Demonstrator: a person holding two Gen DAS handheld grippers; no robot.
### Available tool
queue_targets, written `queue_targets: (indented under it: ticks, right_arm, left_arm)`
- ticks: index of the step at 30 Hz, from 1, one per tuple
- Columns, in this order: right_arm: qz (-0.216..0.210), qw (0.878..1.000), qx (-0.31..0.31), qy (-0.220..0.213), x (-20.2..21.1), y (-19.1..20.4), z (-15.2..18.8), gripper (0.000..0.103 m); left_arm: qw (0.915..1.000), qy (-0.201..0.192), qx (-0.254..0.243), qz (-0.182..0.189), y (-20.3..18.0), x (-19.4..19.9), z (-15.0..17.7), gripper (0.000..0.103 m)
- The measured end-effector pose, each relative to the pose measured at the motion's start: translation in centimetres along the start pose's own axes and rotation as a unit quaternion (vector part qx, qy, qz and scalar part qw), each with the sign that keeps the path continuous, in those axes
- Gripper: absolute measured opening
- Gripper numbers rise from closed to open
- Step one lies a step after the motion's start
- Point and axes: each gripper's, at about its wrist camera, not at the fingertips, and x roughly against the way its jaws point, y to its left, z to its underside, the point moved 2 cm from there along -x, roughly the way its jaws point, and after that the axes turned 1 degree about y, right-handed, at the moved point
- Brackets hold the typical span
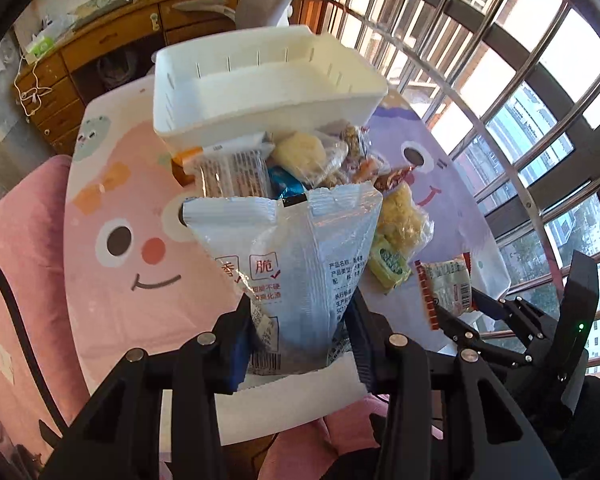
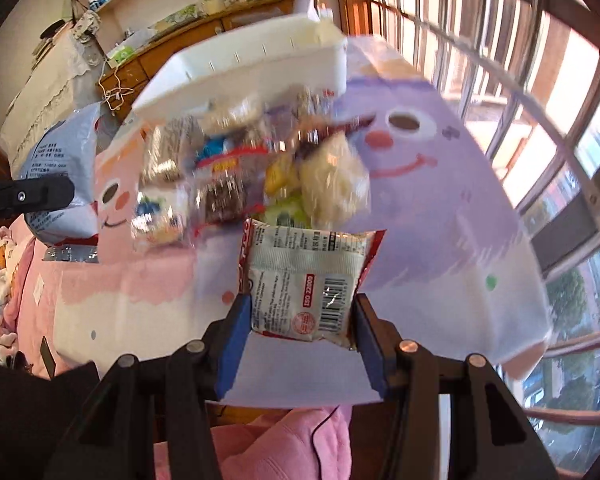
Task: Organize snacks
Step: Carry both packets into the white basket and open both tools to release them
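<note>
Two packets were held: our left gripper (image 1: 300, 312) clamped the white bag (image 1: 296, 248), our right gripper (image 2: 300, 316) the small packet (image 2: 306, 280). The bin (image 1: 260, 80) (empty) stood behind the pile (image 1: 324, 160). Slippery film could slip out.

A tall silver-white snack bag (image 1: 300, 276) with red-boxed Chinese characters stands upright, pinched at its lower part, off the tablecloth's near edge. A small white packet (image 2: 308, 280) with red trim and a barcode is likewise gripped at both sides, lifted clear near the same edge. Mid-table, a jumbled pile of wrapped snacks (image 1: 324, 160) lies just in front of the white slotted basket (image 1: 260, 92), whose bottom shows bare, toward the far edge.
</note>
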Motion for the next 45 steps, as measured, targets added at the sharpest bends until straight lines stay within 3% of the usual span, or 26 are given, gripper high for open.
queue_targets:
  ticks: [6, 12, 25, 34, 45]
  right_arm:
    - [0.011, 0.999, 0.028, -0.045, 2.7, 0.6, -4.3, 0.052]
    - [-0.006, 0.996, 0.052, -0.07, 4.4, 1.2, -9.7, 0.052]
    - [-0.049, 0.983, 0.136, -0.115, 3.4, 2.0, -20.5, 0.052]
    - [-0.068, 0.976, 0.148, -0.145, 1.2, 1.6, -25.1, 0.052]
    - [-0.085, 0.975, 0.152, -0.138, -2.1, 1.6, -27.3, 0.053]
  left_arm:
    - [0.9996, -0.026, 0.003, -0.005, 1.0, 3.0, -2.2, 0.041]
    - [0.9988, -0.033, 0.035, -0.01, 2.2, 4.3, -6.1, 0.041]
    - [0.9936, -0.059, 0.083, -0.048, 3.9, 3.2, -16.0, 0.041]
    - [0.9901, -0.065, 0.106, -0.066, 4.7, 0.1, -20.5, 0.042]
    - [0.991, -0.063, 0.101, -0.06, 4.4, -3.2, -24.4, 0.042]
